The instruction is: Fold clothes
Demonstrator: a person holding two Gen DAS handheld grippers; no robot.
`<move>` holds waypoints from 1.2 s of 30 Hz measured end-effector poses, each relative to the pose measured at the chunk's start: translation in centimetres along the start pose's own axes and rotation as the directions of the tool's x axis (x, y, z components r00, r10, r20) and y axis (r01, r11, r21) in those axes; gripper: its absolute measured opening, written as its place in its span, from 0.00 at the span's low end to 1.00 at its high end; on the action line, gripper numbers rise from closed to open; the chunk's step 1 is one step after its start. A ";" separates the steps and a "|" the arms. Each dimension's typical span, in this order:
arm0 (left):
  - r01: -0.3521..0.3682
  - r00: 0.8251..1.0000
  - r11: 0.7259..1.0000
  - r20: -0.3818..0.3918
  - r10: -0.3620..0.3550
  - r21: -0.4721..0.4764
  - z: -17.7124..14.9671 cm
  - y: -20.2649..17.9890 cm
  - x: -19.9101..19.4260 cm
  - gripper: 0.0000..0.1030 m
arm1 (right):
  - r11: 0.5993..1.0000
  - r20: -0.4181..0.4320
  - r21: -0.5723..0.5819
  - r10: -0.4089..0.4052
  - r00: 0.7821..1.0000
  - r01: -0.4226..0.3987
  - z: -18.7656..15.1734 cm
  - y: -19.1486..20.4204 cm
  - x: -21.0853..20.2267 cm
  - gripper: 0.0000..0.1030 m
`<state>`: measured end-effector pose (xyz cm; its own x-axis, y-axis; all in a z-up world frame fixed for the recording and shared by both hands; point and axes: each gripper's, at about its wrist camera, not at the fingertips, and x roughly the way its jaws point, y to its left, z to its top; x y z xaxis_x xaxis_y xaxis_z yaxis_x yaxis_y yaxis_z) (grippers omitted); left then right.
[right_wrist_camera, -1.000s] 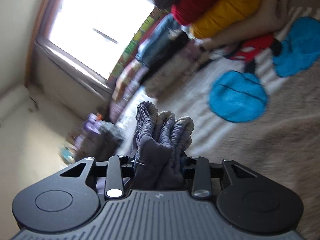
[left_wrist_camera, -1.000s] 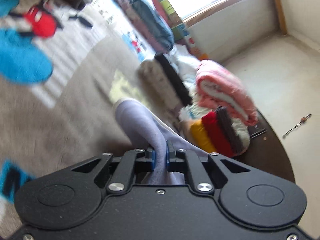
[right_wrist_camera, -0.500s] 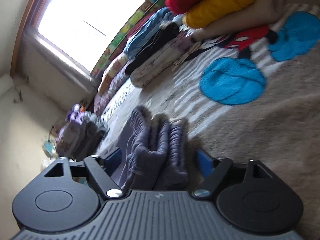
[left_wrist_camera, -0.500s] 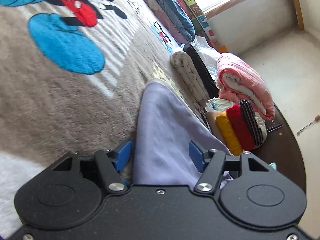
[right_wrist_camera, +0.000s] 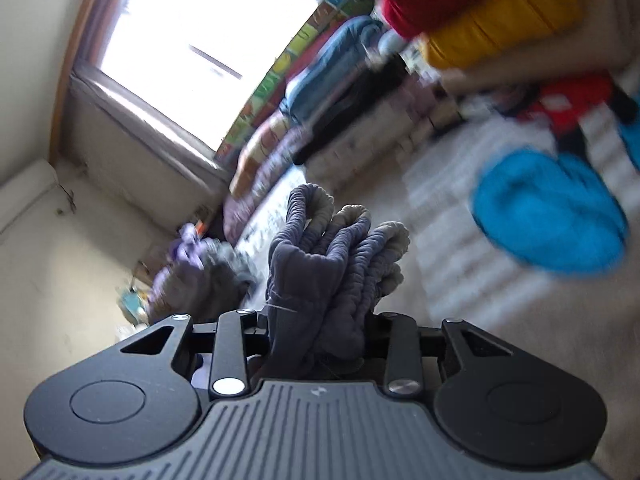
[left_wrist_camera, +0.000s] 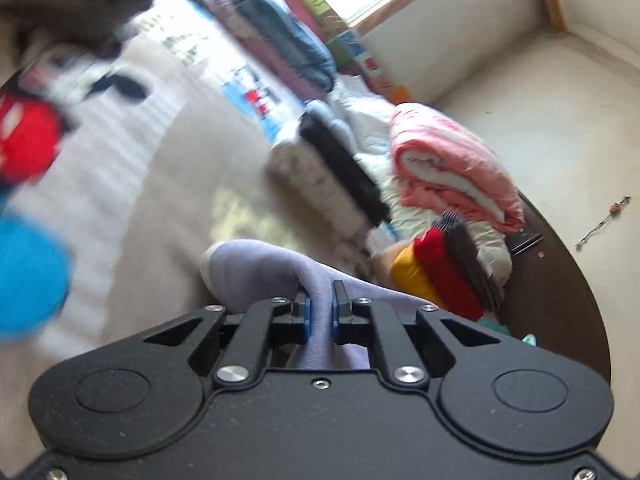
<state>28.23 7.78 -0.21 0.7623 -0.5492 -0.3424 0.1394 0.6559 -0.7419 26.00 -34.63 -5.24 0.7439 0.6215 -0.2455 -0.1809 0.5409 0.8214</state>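
Both grippers have just closed their jaws on the lavender garment: left gripper pinching thin cloth, right gripper clamping the bunched waistband (mid-fold, it seems), so the next move likely calls for carrying both ends over together.

I see a beige fleece blanket with a cartoon mouse print spread over the bed, big blue patches on it. Along its far side lie a rolled pink-and-white quilt, a black folded garment on a pale roll, and a blue padded bundle. Folded red and yellow clothes sit near the bed's dark rounded edge
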 end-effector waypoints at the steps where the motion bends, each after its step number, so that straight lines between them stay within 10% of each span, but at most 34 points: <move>1: 0.012 1.000 1.000 0.003 -0.012 0.008 1.2 -0.4 0.7 0.06 | 1.000 0.017 0.003 0.009 1.000 -0.009 1.1 0.3 0.4 0.35; 18: 0.173 0.981 0.978 0.066 -0.181 0.120 22.3 -5.4 17.2 0.06 | 0.985 0.328 -0.166 0.106 0.939 -0.053 21.7 6.8 12.2 0.35; 23: 0.085 0.995 0.994 -0.050 -0.082 0.065 22.5 -2.2 25.2 0.07 | 0.961 0.344 -0.080 -0.224 0.912 0.267 23.6 4.5 17.2 0.47; 27: -0.055 0.987 0.997 -0.145 0.062 0.050 19.8 1.8 29.1 0.07 | 0.849 0.232 -0.011 -0.512 0.827 0.529 22.8 -0.6 22.2 0.47; 36: -0.021 0.998 0.998 -0.049 0.025 0.066 18.9 1.6 25.3 0.15 | 0.825 0.319 -0.104 -0.501 0.804 0.556 21.7 0.9 21.3 0.52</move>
<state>59.72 4.75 0.82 0.7334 -0.5578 -0.3886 0.1644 0.7001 -0.6948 55.64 -33.25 1.44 0.8944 0.0476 -0.4448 0.1974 0.8503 0.4879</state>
